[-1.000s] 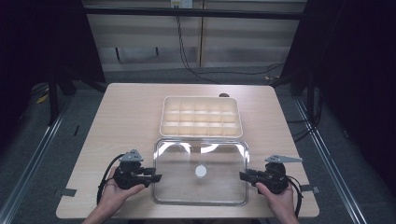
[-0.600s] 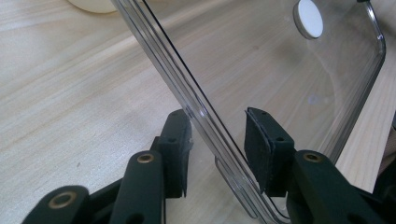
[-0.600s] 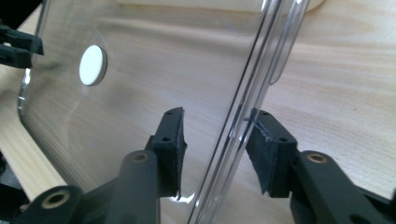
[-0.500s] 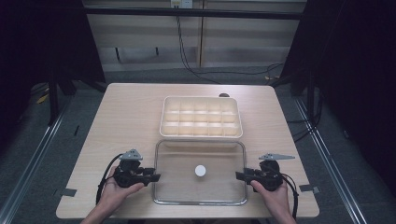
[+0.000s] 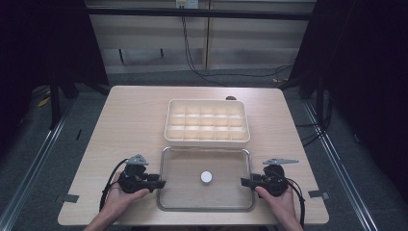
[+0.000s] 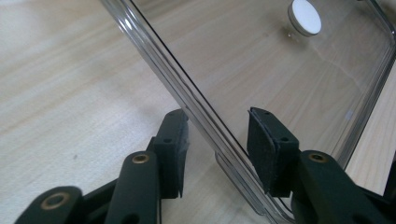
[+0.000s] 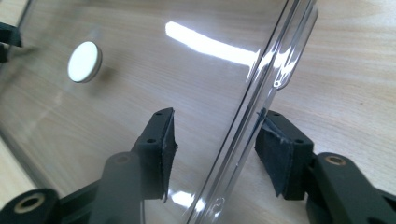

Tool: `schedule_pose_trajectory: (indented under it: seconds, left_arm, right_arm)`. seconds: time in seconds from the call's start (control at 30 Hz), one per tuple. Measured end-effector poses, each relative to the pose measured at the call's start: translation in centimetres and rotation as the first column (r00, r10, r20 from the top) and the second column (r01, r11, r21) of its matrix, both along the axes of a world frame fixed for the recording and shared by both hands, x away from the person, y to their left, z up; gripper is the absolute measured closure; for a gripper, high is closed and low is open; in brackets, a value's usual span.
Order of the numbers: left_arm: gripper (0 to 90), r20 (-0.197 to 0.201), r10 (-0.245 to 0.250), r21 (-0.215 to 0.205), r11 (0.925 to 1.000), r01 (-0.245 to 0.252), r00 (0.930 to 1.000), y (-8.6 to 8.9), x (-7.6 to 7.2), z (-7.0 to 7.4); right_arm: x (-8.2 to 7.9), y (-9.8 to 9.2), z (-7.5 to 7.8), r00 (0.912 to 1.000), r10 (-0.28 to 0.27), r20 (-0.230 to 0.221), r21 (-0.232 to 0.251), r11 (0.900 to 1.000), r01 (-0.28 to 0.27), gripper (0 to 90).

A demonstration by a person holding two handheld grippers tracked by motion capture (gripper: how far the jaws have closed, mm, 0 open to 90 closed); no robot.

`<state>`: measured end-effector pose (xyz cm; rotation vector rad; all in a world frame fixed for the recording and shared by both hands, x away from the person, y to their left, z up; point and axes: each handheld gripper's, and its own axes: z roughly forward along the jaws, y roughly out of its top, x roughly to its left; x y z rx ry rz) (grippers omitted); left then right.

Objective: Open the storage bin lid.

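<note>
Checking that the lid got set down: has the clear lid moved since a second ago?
Yes. The clear lid has come toward the person, off the compartment tray, and lies flat on the table.

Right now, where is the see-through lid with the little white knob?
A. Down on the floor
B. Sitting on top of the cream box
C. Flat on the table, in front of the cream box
C. The clear lid lies flat on the table, on the near side of the open cream compartment box, with its white knob in the middle.

text: none legible | labels: none | numbers: none (lid (image 5: 206,179) and tray (image 5: 207,121) bear no print)
</note>
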<state>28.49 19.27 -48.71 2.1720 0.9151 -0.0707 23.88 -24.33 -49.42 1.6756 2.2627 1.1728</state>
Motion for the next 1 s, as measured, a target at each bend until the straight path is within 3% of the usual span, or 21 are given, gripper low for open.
schedule_pose_trajectory:
  seconds: [0.1,0.2,0.5,0.53,0.57,0.7,0.83,1.0]
  left_arm:
    - [56.4,-0.018,0.001,0.002,1.0,0.0,0.9998,-0.1,0.1,-0.1]
    - [54.7,-0.038,0.013,0.007,0.9999,-0.012,0.9992,-0.3,0.1,-0.4]
    - [50.5,-0.033,-0.004,0.005,1.0,0.004,0.9994,-0.4,0.1,-0.5]
    - [45.5,-0.044,-0.001,-0.005,1.0,0.001,0.999,-0.4,0.1,-0.5]
    - [46.8,-0.008,0.0,0.037,0.9993,0.0,1.0,-0.5,0.0,-0.4]
    - [45.9,-0.007,0.0,0.035,0.9994,0.0,1.0,-0.4,0.0,-0.3]
    - [41.1,0.019,0.013,0.03,0.9995,-0.014,0.9997,-0.3,0.0,0.0]
    - [34.7,0.08,0.021,0.021,0.9995,-0.022,0.9966,0.0,-0.3,0.7]
  right_arm:
    - [0.0,0.2,-0.1,1.0,-0.001,0.009,-0.028,1.0,0.001,45.5]
    - [0.1,0.1,-0.2,0.9999,-0.004,0.016,-0.023,1.0,0.004,41.8]
    - [0.1,0.0,-0.1,0.9999,-0.013,0.009,-0.003,1.0,0.013,36.3]
    - [0.0,-0.2,0.1,0.9996,-0.012,0.024,0.007,1.0,0.012,35.9]
    - [0.0,-0.2,0.2,0.9993,-0.021,0.03,0.011,1.0,0.02,35.4]
    - [0.0,-0.5,0.3,0.9987,-0.021,0.046,0.021,1.0,0.02,35.0]
    - [-0.2,-0.6,0.6,0.9972,-0.009,0.075,0.044,0.999,0.005,32.6]
    - [-0.8,-0.6,1.3,0.9905,0.013,0.137,0.064,0.998,-0.022,31.3]
